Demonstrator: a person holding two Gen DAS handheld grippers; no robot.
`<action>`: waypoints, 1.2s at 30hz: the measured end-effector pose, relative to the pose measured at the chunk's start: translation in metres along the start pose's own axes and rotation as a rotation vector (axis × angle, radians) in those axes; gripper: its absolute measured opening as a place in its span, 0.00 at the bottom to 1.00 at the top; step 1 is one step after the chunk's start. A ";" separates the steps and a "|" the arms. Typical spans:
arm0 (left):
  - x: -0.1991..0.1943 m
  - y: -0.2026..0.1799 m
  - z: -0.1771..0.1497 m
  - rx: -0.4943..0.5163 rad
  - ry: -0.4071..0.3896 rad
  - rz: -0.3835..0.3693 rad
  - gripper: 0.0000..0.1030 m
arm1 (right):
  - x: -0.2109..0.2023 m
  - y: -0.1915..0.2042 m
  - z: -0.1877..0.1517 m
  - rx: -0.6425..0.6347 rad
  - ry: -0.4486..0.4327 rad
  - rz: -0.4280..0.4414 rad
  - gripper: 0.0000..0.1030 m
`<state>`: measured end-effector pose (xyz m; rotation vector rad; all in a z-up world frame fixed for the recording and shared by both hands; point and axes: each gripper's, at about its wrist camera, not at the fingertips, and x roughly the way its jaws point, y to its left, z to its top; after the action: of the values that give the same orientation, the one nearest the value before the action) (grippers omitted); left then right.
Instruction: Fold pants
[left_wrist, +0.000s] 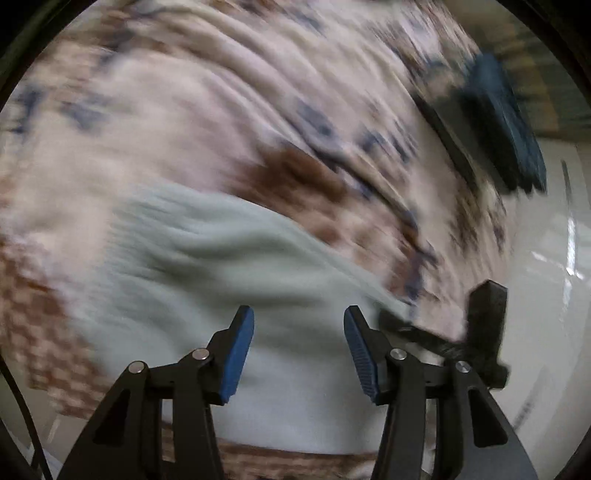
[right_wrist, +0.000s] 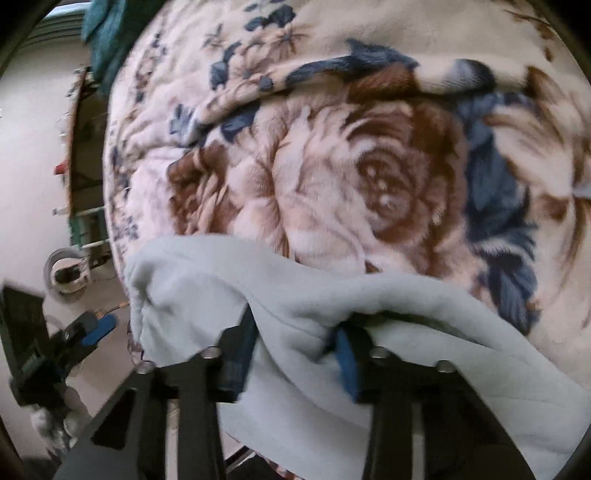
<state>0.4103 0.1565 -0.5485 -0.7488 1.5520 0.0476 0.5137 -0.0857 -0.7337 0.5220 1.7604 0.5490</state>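
while two grippers work, one pale pants (right_wrist: 388, 302) covers one floral blanket (right_wrist: 332, 166).

pants (right_wrist: 303, 295): I see soft, matt pale fleece cloth
blanket (right_wrist: 369, 177): plush, fuzzy flowered cloth
right tongs (right_wrist: 295, 354): matt black plastic, ribbed blue pads, shiny metal pins

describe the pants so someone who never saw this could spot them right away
Start from the big plush blanket printed with brown roses and blue leaves that fills the view. At its near edge lies a rumpled pale mint-grey fleece garment, the pants, bunched between the right gripper's fingers. It is the only plain, unpatterned fabric there.
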 end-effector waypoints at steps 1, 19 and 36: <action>0.022 -0.021 0.000 -0.001 0.050 -0.016 0.47 | -0.004 -0.003 -0.006 -0.011 -0.017 0.022 0.25; 0.128 -0.068 -0.010 -0.041 0.272 0.151 0.14 | -0.005 -0.019 -0.029 -0.144 0.055 0.281 0.28; 0.094 -0.050 -0.010 -0.057 0.209 0.056 0.11 | -0.010 -0.082 0.009 0.107 0.233 0.612 0.72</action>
<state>0.4316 0.0733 -0.6118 -0.7740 1.7769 0.0564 0.5190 -0.1557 -0.7784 1.1258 1.8461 0.9735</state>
